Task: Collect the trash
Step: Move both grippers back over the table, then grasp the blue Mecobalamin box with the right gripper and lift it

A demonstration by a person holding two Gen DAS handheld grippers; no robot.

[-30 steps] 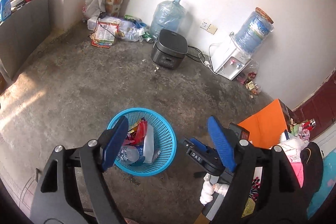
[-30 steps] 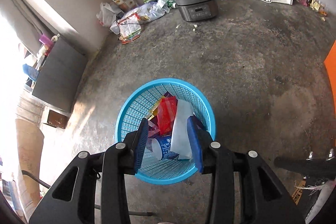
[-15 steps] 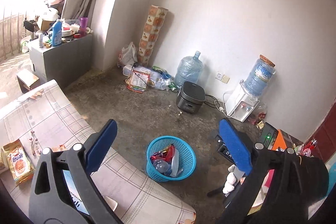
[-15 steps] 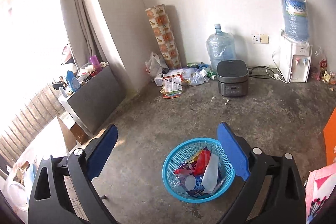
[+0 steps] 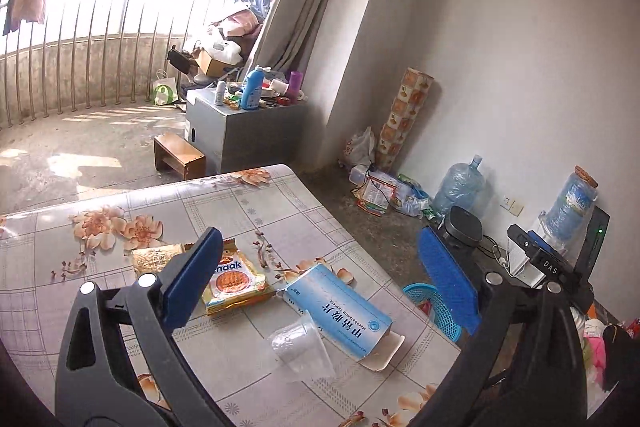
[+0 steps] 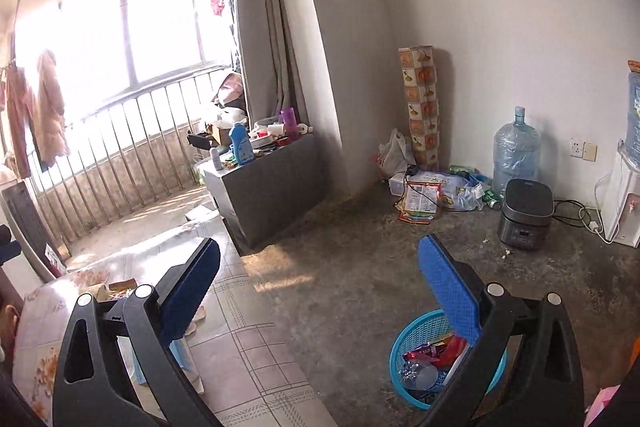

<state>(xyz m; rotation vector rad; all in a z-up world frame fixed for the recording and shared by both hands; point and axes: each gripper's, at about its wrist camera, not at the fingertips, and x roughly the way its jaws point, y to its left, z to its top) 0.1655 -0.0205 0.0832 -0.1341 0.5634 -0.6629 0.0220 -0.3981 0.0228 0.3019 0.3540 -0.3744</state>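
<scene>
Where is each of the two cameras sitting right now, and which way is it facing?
Left wrist view: on the left tongs, open, looking down across the table at a blue box, plastic cup and biscuit packet; its two fingers and part of the right tool show.
Right wrist view: on the right tongs, open, facing the floor, the balcony railing and far wall; only its own fingers show.
Shared: blue basket, rice cooker, water jug.

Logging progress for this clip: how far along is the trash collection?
Partly done. The blue basket on the floor already holds wrappers and a bottle. Nothing is in hand: both the left hand-held gripper and the right hand-held gripper are open and empty. Left on the table: a biscuit packet, blue box and plastic cup.
</scene>
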